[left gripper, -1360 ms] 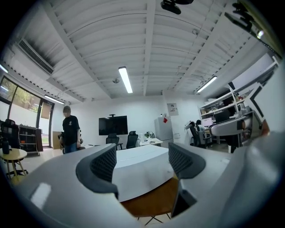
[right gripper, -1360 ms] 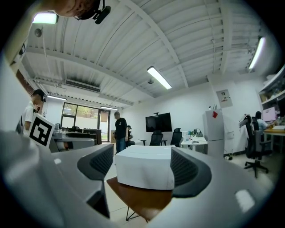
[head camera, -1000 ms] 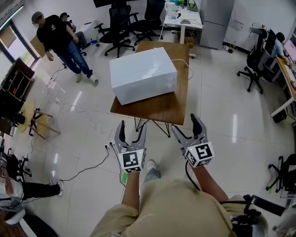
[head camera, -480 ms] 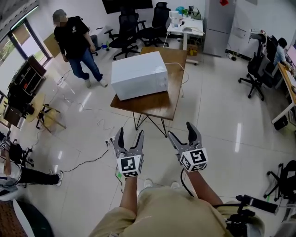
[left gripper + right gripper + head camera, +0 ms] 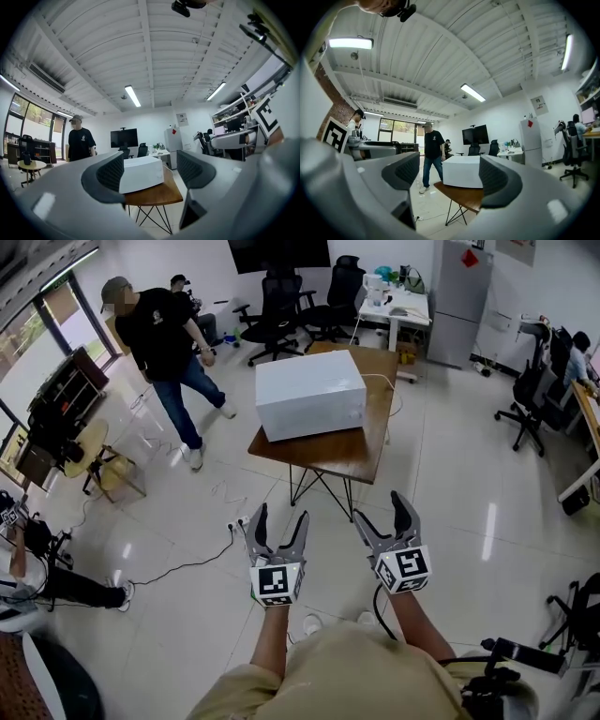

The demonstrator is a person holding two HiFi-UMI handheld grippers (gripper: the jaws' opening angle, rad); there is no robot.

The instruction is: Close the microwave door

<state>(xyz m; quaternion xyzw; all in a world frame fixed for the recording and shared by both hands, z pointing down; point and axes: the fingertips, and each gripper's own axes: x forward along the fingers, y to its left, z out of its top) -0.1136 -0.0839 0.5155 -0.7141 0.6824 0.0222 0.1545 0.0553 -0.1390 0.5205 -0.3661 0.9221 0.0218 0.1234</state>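
Note:
The white microwave (image 5: 311, 395) stands on a small wooden table (image 5: 352, 451) some way ahead of me. From here it looks like a plain closed box and I cannot make out its door. My left gripper (image 5: 278, 517) and right gripper (image 5: 381, 509) hang side by side over the floor, well short of the table, both open with nothing between their fingers. In the left gripper view the microwave (image 5: 140, 173) shows far off between the jaws of the left gripper (image 5: 150, 171). Likewise, the right gripper view frames the microwave (image 5: 461, 171) between the spread jaws of the right gripper (image 5: 447, 173).
A person in black (image 5: 164, 343) walks on the floor left of the table. A power strip and cable (image 5: 234, 521) lie on the tiles near my left gripper. Office chairs (image 5: 281, 310), a white desk (image 5: 394, 306) and a fridge (image 5: 464, 287) stand behind.
In the head view the table and microwave have become smaller and shifted right. The person in black has walked closer along the left. Both grippers have stayed open.

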